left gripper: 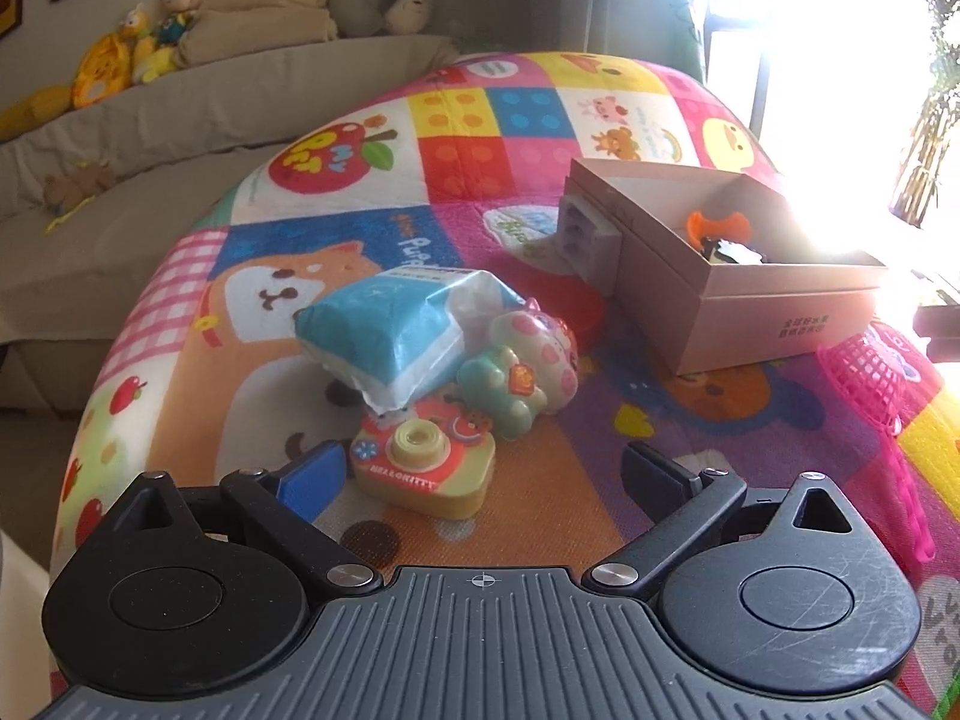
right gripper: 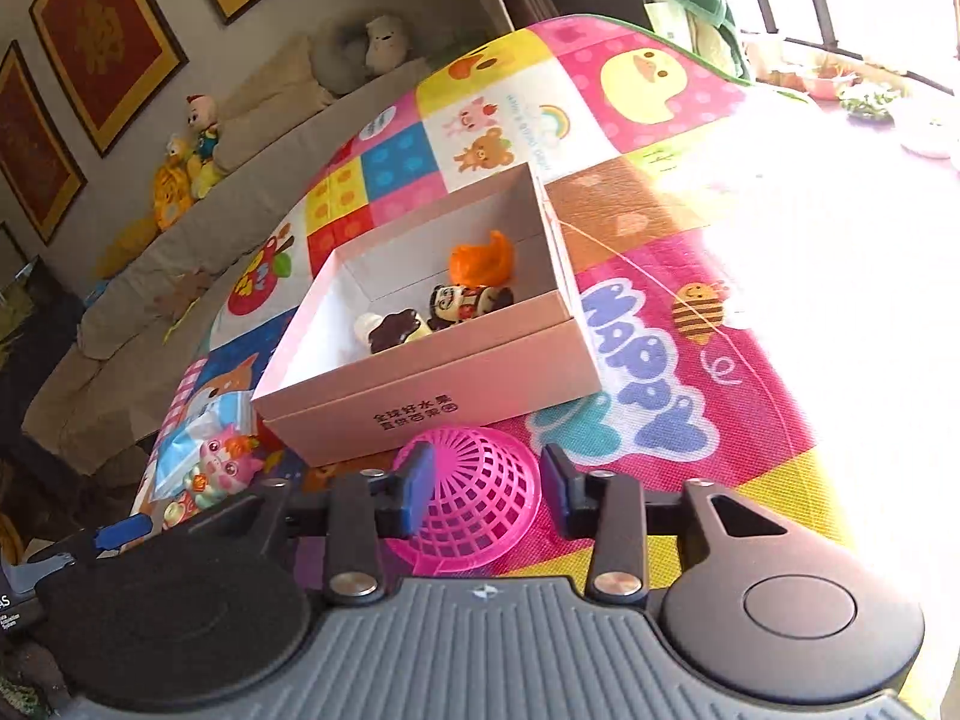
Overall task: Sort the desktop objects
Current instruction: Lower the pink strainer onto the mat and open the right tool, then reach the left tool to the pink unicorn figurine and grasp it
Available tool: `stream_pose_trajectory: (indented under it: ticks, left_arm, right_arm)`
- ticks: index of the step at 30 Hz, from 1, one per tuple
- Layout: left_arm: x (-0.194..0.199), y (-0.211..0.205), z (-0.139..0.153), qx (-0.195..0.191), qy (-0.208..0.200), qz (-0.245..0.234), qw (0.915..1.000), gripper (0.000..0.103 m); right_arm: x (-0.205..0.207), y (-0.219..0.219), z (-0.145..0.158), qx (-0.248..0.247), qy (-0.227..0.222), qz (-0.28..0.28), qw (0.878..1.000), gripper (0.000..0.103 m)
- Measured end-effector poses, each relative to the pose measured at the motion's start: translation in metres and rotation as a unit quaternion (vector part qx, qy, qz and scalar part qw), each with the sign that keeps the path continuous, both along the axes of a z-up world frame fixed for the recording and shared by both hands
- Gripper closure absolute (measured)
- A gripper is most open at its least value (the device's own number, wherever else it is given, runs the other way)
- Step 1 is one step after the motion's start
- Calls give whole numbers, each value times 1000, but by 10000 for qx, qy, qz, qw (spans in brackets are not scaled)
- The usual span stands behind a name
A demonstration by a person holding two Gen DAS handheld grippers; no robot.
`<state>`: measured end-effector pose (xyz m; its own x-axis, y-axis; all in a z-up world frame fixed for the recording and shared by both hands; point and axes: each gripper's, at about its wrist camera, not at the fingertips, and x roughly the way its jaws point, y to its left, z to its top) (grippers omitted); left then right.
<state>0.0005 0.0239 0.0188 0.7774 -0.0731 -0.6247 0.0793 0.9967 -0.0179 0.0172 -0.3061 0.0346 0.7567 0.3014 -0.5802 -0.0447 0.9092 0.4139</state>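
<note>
At the lower centre of the right wrist view, the right gripper point(right gripper: 489, 495) stands open around a pink mesh basket point(right gripper: 474, 510), pads not pressing, just below the cardboard box point(right gripper: 432, 402). Centring before closing looks wise. The left gripper point(left gripper: 480, 474) gapes empty near the toy camera point(left gripper: 423, 468).

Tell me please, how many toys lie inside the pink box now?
3. An orange toy by the far wall of the box, a dark striped figure in front of it, and a brown and cream toy beside that. The near wall may hide others.
</note>
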Motion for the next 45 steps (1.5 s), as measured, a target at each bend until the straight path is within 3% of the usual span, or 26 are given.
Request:
stream_pose_trajectory:
  ticks: [3,5,7,12,13,15,17,19,23,28,32,35,41,43,45]
  left_arm:
    - [2,-5,-2,26,30,-92,10000,2]
    - [3,-6,-2,73,16,-99,9999,2]
    - [2,-5,-1,54,0,-106,9999,2]
    - [-1,3,4,65,-141,-72,9999,2]
    - [0,4,5,60,-151,-70,9998,2]
    - [3,3,5,52,-169,-111,9998,2]
    - [6,-1,6,88,-209,-184,9996,2]
    - [8,-7,8,133,-280,-271,9992,2]
    - [18,-17,6,272,-396,-355,9982,2]
    - [42,-32,0,669,-430,-393,9961,6]
    - [58,-39,-5,924,-364,-391,9943,17]
    - [58,-41,-7,923,-313,-499,9940,23]
    - [48,-49,-12,967,-309,-811,9915,25]
    - [51,-50,-13,987,-321,-772,9916,31]
    - [55,-48,-12,962,-290,-695,9925,45]
  right_arm:
    - [17,-7,6,48,-244,-288,9993,33]
    - [35,-11,8,153,-399,-593,9973,10]
    - [57,-11,7,174,-393,-680,9968,7]
    - [100,10,-5,538,78,-214,9983,6]
    - [100,18,-5,478,41,-219,9986,1]
    - [100,32,-4,410,-7,102,9991,0]
    - [99,37,-6,688,5,568,9960,1]
    - [90,39,-3,623,-114,511,9967,1]
    - [54,43,4,-217,-542,243,9980,0]
    - [6,48,-10,-1126,-455,313,9921,0]
    - [-13,58,-28,-1506,-236,463,9872,0]
    - [-18,68,-31,-1693,-319,605,9832,0]
    - [-7,77,-33,-1796,-249,614,9815,0]
    - [-5,76,-33,-1769,-199,578,9823,0]
    - [-6,76,-33,-1765,-205,544,9826,0]
